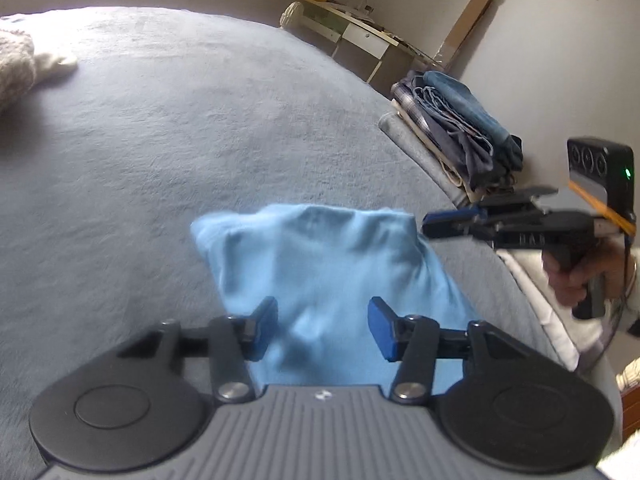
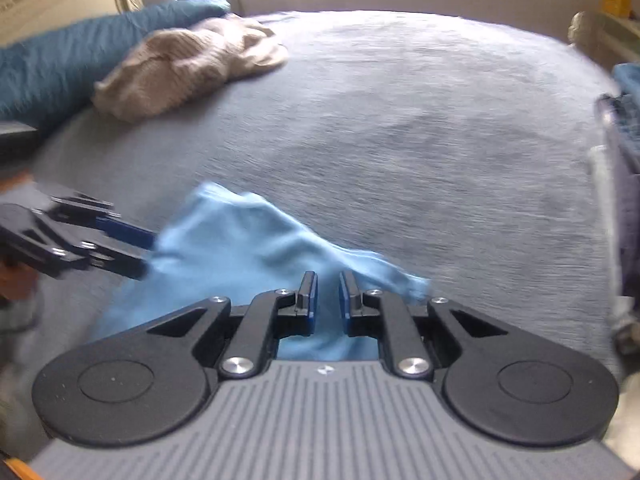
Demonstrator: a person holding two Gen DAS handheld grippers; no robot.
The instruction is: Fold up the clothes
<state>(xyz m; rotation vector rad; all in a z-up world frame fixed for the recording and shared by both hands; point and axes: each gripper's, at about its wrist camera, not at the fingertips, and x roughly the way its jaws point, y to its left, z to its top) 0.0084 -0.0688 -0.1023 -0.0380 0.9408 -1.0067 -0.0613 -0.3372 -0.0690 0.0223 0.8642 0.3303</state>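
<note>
Nearest in the left wrist view, the left gripper (image 1: 322,330) is seen with its jaws about half apart, straddling the near part of the light blue garment (image 1: 324,264); the pads (image 1: 382,328) do not press on it, so nothing is held there. In the right wrist view the right gripper (image 2: 328,300) is nearly closed, with only a narrow gap left; blue cloth lies under and between its fingers, but whether a fold is pinched cannot be told.

The garment (image 2: 240,248) is spread on the grey bedcover (image 1: 180,140), close to the near edge. It is judged to be light, limp and easily wrinkled, best taken at a corner or hem edge, 1 for each gripper.

A stack of folded clothes (image 1: 456,132) beside the bed and a desk (image 1: 360,32) by the wall are shown only in the left view. A beige knit heap (image 2: 188,64) and a teal pillow (image 2: 80,60) are shown plainly only in the right view.
</note>
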